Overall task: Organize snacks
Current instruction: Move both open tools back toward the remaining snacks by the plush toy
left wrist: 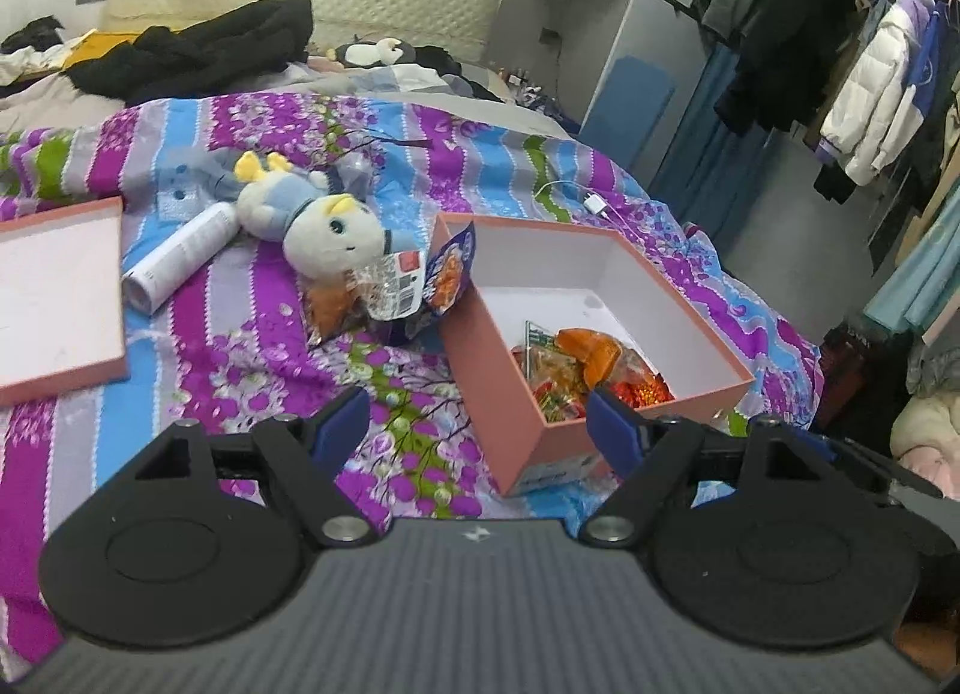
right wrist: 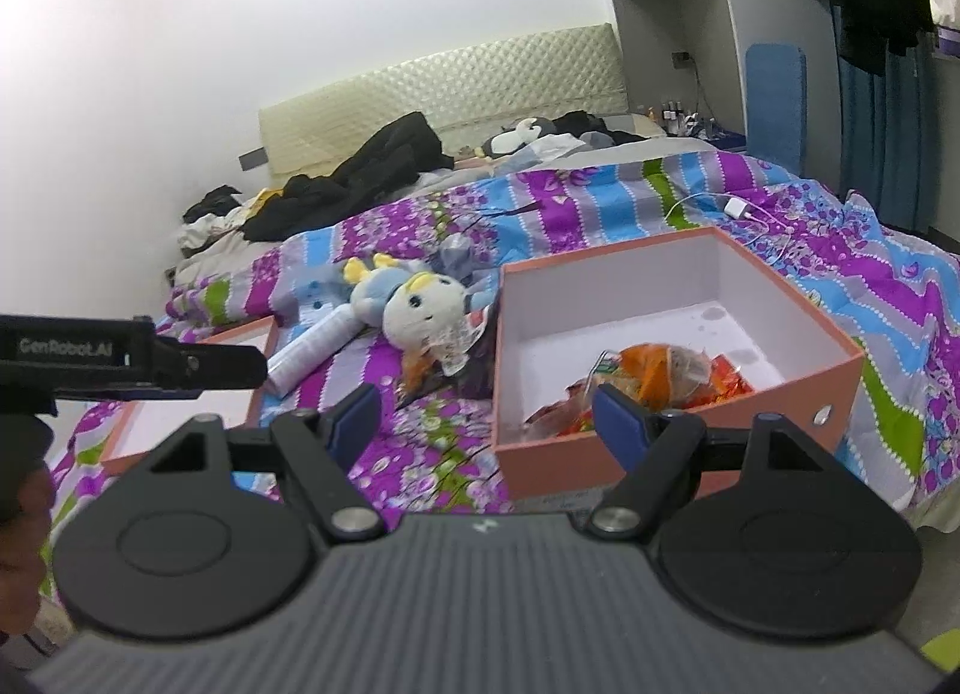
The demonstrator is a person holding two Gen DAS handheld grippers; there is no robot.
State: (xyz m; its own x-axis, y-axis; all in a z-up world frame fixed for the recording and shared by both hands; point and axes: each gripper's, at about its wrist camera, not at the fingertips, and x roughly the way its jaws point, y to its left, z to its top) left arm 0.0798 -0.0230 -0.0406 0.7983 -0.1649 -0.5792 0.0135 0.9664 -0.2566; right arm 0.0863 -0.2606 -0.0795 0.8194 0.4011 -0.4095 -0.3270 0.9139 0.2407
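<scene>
Left wrist view: my left gripper [left wrist: 480,424] hangs over the quilt [left wrist: 252,346], jaws spread wide, nothing between the blue pads. One pad sits in front of the near corner of the pink box [left wrist: 498,394], not touching that I can tell.

Box stands open on the quilt, white inside. Snack packets [left wrist: 588,370] lie heaped in its near corner (orange, red and clear wrappers; can't read labels). Two more snack bags lie outside, against the box's left wall: a purple bag [left wrist: 447,274] leaning on the rim, a clear bag [left wrist: 372,298] with orange contents just beside it.

Plush toy [left wrist: 318,220] lies on the quilt, its head touching the clear bag. White tube [left wrist: 180,256] lies beside the toy. Box lid [left wrist: 60,298] lies upturned at the left, well apart from the box.

Right wrist view: right gripper [right wrist: 486,424] also released, jaws wide, empty, hovering near the front wall of the box [right wrist: 660,442]. Same heap of packets [right wrist: 654,382] visible inside. Left gripper [right wrist: 180,364] shows at the left edge, over the lid [right wrist: 240,388]. White charger [right wrist: 735,208] with its cable lies on the quilt beyond the box.
</scene>
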